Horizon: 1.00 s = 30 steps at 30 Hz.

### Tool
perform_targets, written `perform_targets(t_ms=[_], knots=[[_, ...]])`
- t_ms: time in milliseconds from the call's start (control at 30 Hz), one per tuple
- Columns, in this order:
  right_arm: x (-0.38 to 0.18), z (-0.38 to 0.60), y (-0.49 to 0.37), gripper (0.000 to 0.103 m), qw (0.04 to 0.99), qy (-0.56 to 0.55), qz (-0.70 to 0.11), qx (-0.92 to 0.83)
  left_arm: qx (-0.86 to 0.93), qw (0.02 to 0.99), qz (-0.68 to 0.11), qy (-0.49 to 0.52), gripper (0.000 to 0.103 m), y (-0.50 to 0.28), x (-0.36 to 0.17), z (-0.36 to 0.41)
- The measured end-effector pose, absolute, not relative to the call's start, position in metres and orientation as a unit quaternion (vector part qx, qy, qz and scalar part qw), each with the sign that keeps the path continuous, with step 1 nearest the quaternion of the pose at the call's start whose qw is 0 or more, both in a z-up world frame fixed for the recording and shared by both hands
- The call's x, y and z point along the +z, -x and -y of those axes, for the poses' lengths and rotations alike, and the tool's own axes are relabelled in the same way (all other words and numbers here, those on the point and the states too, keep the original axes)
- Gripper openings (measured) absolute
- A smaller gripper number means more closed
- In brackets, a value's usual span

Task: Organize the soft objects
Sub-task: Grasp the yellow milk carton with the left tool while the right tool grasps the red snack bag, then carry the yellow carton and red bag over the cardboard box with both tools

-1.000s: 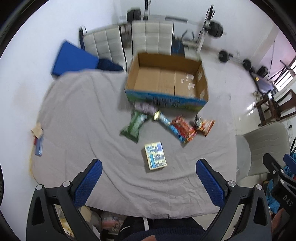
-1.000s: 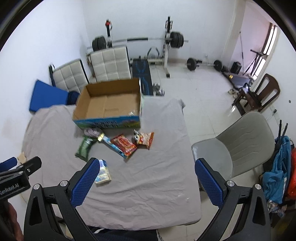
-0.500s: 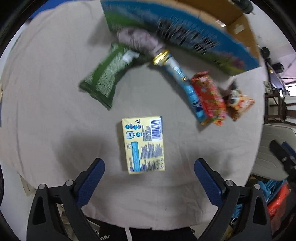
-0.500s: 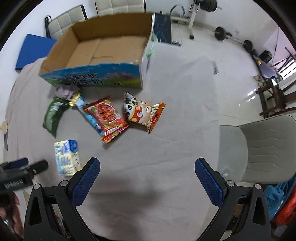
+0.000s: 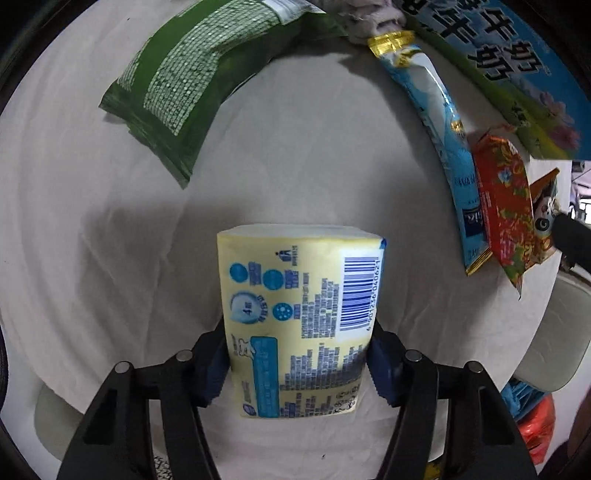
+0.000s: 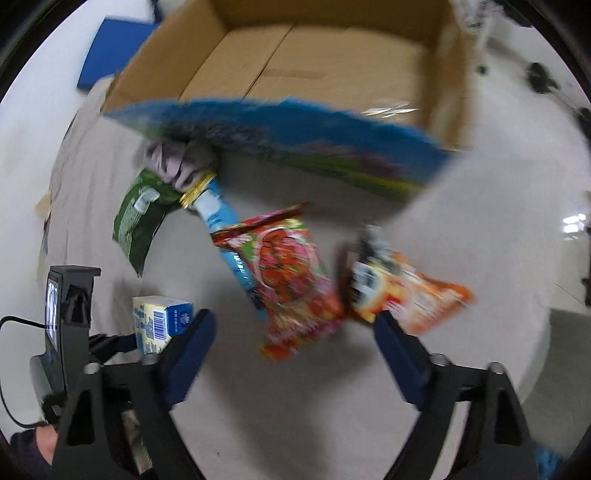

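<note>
The left gripper [image 5: 297, 363] has its blue fingers [image 5: 212, 369] clenched on the two sides of the yellow pack [image 5: 301, 321], barcode face toward the camera; the pack sits near the front edge of the grey-covered worktop [image 5: 74, 258], and whether it touches the cloth cannot be told; beyond it, toward the far edge, lie the green bag [image 5: 184, 81] and the blue tube [image 5: 439, 122], and to the right the red bag [image 5: 508, 206] overlapping the tube's end; a grey bundle [image 5: 369, 18] lies at the tube's gold end against the box [image 5: 517, 74]

The right gripper [image 6: 293, 345] hangs released, fingers [image 6: 192, 350] wide apart and holding nothing, above the worktop's front part; between and just past them lies the red bag [image 6: 291, 273], with the orange bag [image 6: 406, 291] beside it to the right, its near edge by the right finger; the blue tube [image 6: 229, 236] runs under the red bag toward the green bag [image 6: 138, 218]; the box [image 6: 314, 74] stands open at the far edge; the frame is blurred
</note>
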State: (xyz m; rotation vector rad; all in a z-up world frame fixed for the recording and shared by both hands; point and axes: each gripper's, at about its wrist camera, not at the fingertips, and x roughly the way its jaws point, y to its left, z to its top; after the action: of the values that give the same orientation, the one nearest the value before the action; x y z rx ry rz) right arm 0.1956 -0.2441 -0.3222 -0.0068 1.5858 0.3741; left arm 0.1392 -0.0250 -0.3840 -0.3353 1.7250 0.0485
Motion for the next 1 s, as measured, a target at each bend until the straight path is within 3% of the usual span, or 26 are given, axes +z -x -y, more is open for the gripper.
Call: perform_targets(t_ms=[67,233,467,733,1000], knots=[[-0.337,0.235,-0.201,0.066,0.668,0.011,-0.723,0.174,0.020,0.641,-0.753,0.147,0.061,-0.135,-0.382,0.024],[-0.369,0.227,-0.213,0.065,0.655,0.037,-0.737,0.162,0.020,0.643,-0.754,0.133,0.061,-0.130,-0.377,0.025],[-0.360,0.239,-0.193,0.049,0.667,0.016,-0.736,0.114,0.030,0.652,-0.750,0.106,0.060,-0.128,-0.364,0.038],[-0.338,0.291,-0.095,0.049,0.668,-0.034,-0.742,-0.053,0.014,0.660,-0.750,0.039,0.060,-0.110,-0.352,0.080],[-0.351,0.310,-0.076,0.054,0.638,-0.102,-0.763,-0.011,0.007,0.660,-0.751,0.015,0.061,-0.122,-0.352,0.109]])
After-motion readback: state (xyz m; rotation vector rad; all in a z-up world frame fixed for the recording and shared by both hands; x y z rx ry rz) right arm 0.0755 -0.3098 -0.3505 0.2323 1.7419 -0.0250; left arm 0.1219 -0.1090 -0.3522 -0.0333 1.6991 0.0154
